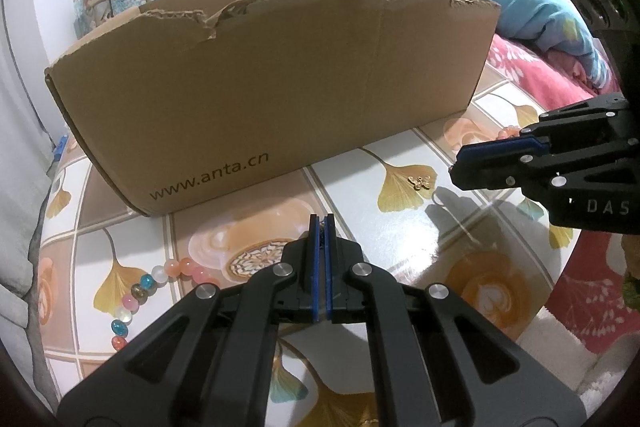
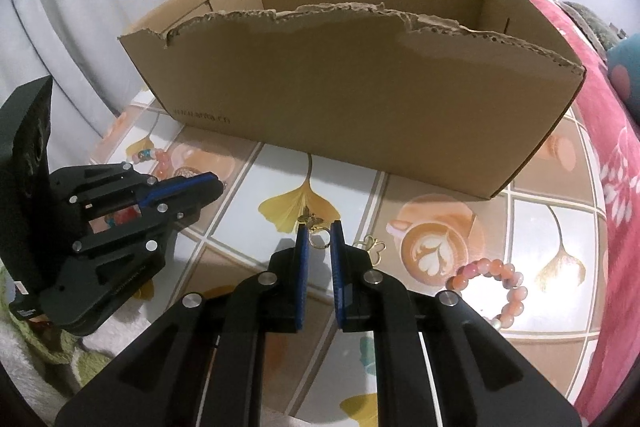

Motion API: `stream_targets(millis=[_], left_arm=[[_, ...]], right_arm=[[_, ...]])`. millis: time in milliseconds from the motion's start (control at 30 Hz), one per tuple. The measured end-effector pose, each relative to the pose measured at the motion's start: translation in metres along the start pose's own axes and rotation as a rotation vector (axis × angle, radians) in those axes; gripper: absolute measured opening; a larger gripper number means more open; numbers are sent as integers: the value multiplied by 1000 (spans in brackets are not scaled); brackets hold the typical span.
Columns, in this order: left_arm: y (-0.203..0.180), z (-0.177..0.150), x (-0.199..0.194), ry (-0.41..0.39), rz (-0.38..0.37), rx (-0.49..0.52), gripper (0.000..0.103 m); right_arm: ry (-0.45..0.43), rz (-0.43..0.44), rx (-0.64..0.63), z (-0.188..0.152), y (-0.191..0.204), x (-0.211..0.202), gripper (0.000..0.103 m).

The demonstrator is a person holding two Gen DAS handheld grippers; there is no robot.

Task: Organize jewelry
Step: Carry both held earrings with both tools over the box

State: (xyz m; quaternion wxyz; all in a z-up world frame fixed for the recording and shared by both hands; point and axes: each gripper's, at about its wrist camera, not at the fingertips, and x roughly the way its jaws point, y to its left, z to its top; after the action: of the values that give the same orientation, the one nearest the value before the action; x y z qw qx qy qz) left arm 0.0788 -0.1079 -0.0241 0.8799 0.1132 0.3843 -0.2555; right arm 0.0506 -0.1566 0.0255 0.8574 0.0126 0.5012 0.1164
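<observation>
The right hand-held gripper [image 2: 319, 233] pinches a small gold earring [image 2: 319, 235] by its ring right at the tips of the blue pads, with a butterfly charm showing just above them; a grip that far out probably suits a piece too thin to catch deeper in the jaws. A second gold butterfly earring [image 2: 374, 247] lies on the counter [image 2: 540, 219] just to the right of that gripper, likely the other of the pair and next to be picked. The open cardboard box [image 2: 360, 115] stands straight ahead with its torn front edge low, so it reads as the place where the jewelry is meant to go. A pink bead bracelet [image 2: 492, 283] rests on the counter to the right, well short of the box, and a mixed bead bracelet [image 1: 136, 291] lies near the left hand-held gripper [image 1: 322, 227], which is closed on nothing and held low over the counter, apparently waiting its turn.
</observation>
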Motion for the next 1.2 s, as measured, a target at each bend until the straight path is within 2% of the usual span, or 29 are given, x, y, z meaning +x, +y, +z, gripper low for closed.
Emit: stream_targets(millis=[267, 500, 667, 767, 833, 900, 1000, 1133, 1200], left_arm=[[-10, 4, -16, -49, 10, 42, 1], [-17, 19, -48, -115, 2, 49, 1], [-15, 51, -92, -237, -20, 84, 1], [-9, 73, -109, -304, -3, 124, 1], [0, 94, -112, -321, -10, 137, 1], [11, 113, -105, -299, -32, 130, 1], [33, 143, -78, -194, -99, 89, 1], [57, 167, -28, 1, -186, 77, 1], [64, 173, -7, 76, -190, 90, 1]], right_arm=[[-42, 3, 14, -2, -6, -17, 11], [-143, 40, 14, 5, -8, -60, 11], [-266, 94, -52, 25, -2, -106, 11], [-328, 117, -120, 47, 0, -127, 11], [-349, 141, -150, 67, -1, -134, 11], [-333, 171, -157, 94, -8, -132, 11], [-253, 215, -130, 129, -21, -112, 11], [-58, 272, -73, 170, -38, -59, 11], [24, 279, -60, 182, -42, -32, 11]])
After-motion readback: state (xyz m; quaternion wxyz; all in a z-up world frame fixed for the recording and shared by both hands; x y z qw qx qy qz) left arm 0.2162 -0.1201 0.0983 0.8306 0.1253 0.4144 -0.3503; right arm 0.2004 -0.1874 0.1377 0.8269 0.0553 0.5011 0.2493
